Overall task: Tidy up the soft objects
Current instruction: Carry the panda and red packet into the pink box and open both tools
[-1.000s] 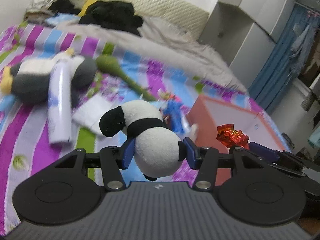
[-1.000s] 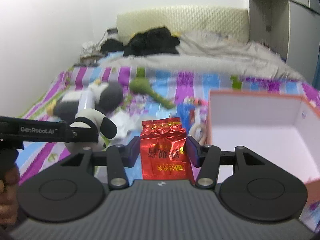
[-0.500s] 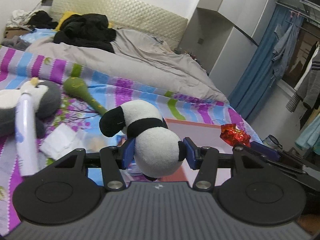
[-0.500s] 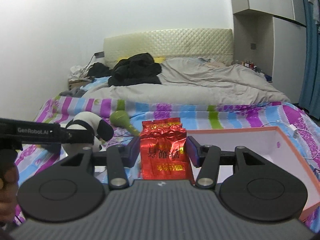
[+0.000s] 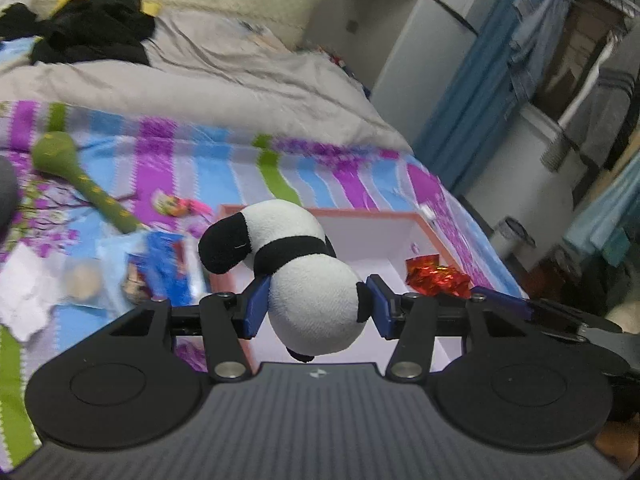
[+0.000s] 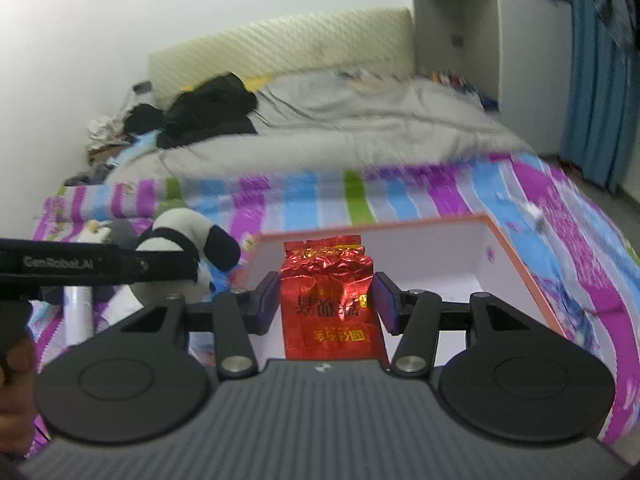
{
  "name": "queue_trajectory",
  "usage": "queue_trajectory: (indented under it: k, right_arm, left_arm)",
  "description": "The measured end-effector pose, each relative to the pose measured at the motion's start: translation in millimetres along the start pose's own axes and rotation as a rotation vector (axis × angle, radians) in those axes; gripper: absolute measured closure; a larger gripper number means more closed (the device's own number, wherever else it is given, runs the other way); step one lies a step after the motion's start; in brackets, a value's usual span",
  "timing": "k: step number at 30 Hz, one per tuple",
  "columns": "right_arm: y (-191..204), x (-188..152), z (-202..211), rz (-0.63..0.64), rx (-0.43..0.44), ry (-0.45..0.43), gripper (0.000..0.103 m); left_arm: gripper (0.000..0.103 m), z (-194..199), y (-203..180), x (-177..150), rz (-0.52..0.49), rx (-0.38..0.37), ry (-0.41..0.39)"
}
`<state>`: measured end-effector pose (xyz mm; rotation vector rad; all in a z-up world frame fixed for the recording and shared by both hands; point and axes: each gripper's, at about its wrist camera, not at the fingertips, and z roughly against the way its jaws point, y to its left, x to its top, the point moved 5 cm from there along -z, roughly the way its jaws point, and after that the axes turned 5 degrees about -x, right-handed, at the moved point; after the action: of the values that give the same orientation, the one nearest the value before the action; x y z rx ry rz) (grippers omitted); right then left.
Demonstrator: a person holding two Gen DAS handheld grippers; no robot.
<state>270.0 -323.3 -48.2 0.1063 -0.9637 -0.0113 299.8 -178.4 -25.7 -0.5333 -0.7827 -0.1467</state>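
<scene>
Panda (image 5: 308,292) pinched in my left fingers (image 5: 256,312), foil packet (image 6: 328,300) in my right; both now swung over the open box (image 6: 520,272), ready to drop.

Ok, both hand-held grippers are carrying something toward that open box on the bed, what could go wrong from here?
1. The left hand-held gripper pinches only the round lower part of the panda plush; the rest bulges free above, so it may squirm out before reaching the box.
2. The right hand-held gripper holds a crinkled red foil packet, which may slip or crush.
3. Both grippers sit close together over the box, so they could bump when releasing.
</scene>
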Motion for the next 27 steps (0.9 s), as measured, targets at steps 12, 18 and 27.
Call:
queue_trajectory:
  k: [12, 18, 27]
  right_arm:
    - [-61, -45, -48, -0.099, -0.075, 0.215, 0.049]
    - [-72, -60, -59, -0.128, -0.064, 0.256, 0.048]
    - [-74, -56, -58, -0.125, -0.08, 0.258, 0.038]
  left_arm:
    - [0.045, -88, -28, -29, -0.061, -0.021, 0.214]
    - [0.036, -97, -28, -36, -0.066, -0.029, 0.254]
    - [0.031, -68, -36, -27, -0.077, -0.032, 0.183]
